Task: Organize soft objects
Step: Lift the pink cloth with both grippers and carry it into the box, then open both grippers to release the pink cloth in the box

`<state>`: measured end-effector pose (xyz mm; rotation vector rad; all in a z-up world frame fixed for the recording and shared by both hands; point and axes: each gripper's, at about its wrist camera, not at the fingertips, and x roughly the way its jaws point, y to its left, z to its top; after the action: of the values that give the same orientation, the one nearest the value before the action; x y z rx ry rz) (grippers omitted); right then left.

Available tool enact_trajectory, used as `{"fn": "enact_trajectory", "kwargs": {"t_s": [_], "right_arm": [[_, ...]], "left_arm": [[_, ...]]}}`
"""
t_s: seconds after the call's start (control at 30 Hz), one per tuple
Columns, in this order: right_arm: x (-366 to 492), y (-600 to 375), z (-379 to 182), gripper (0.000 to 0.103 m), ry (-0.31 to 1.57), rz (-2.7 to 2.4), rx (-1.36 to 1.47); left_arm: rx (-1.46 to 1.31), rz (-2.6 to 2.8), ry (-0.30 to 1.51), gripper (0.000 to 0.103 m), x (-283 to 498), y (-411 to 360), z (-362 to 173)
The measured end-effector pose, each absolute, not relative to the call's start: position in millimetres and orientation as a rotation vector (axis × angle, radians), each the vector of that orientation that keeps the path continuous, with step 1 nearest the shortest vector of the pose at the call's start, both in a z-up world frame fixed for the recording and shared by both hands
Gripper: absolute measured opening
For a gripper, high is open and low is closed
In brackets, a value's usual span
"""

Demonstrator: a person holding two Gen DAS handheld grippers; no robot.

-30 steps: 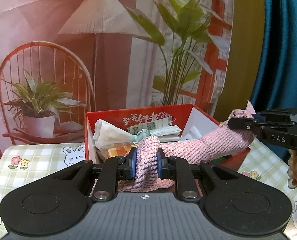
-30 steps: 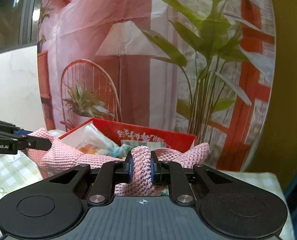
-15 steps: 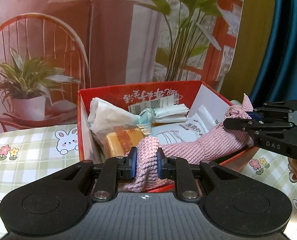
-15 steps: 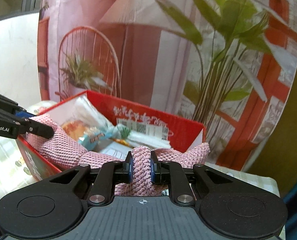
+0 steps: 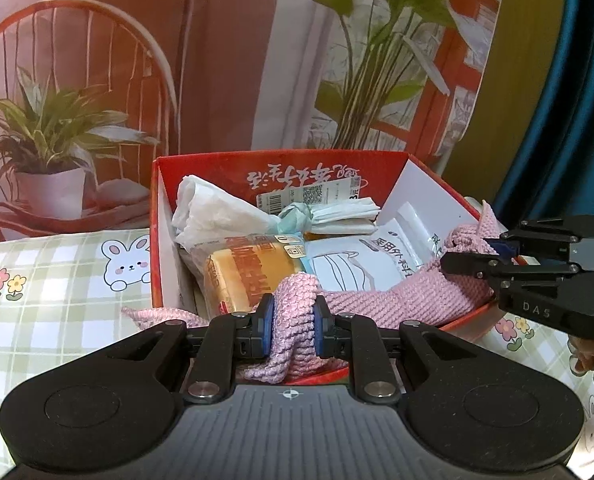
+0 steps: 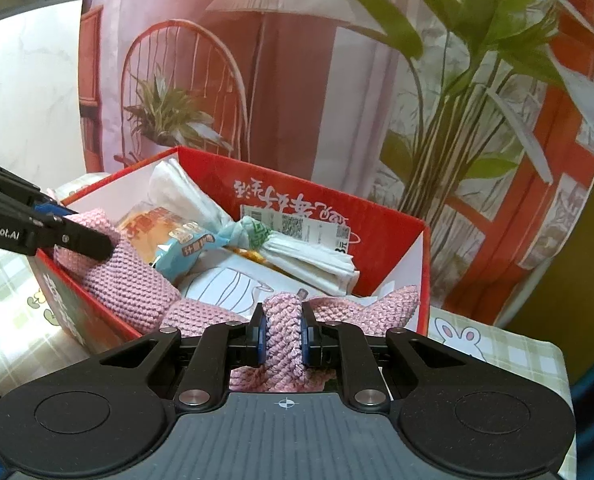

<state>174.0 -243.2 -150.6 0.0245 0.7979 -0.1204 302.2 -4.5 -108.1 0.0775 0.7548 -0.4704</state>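
On the left the checked tablecloth with its rabbits and little flowers covers the table, and the red cardboard box stands on it in front of a printed backdrop of a chair, a lamp and potted plants. The left gripper is clenched on one bunched end of the pink knitted cloth, its blue pads pressing the fold from both sides right at the near rim of the box, with a corner of the cloth spilling over the box's left edge onto the tablecloth. From there the cloth stretches across the near part of the box, lying over the things inside: a wrapped loaf of bread, a crumpled white tissue, a folded white face mask and a white mask packet. On the right the right gripper is clamped on the cloth's other end, just over the box's right rim, and from its own camera that gripper shows a thick pink fold squeezed between its pads, with a loose corner standing up by the box's far right wall. A bit of the person's hand shows under that gripper.
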Motion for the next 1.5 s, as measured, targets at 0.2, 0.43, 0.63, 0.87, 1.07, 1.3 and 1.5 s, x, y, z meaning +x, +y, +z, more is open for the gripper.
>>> {"fn": "enact_trajectory", "kwargs": {"t_s": [0.2,0.43,0.63,0.87,1.07,1.3,1.5], "right_arm": [[175,-246,-151,0.014,0.811,-0.118,0.039],[177,-247,-156,0.014,0.838,-0.111,0.05],[180,-249,-161,0.014,0.852,-0.116,0.074],[181,-253,-162,0.015,0.853,-0.119,0.124],[178,-251,-158,0.027,0.835,-0.148,0.122],[173,-248,-145,0.059,0.798,-0.174,0.131],[162,-248,-133,0.087,0.768,-0.189,0.165]], "left_arm": [[0.077,-0.471,0.77,0.02,303,-6,-109],[0.047,-0.478,0.805,0.02,309,-2,-111],[0.052,-0.481,0.827,0.02,312,-4,-114],[0.04,-0.458,0.833,0.026,313,-2,-115],[0.041,-0.428,0.79,0.058,304,-5,-104],[0.089,-0.405,0.767,0.079,291,-14,-93],[0.12,-0.362,0.746,0.093,277,-15,-83]]}}
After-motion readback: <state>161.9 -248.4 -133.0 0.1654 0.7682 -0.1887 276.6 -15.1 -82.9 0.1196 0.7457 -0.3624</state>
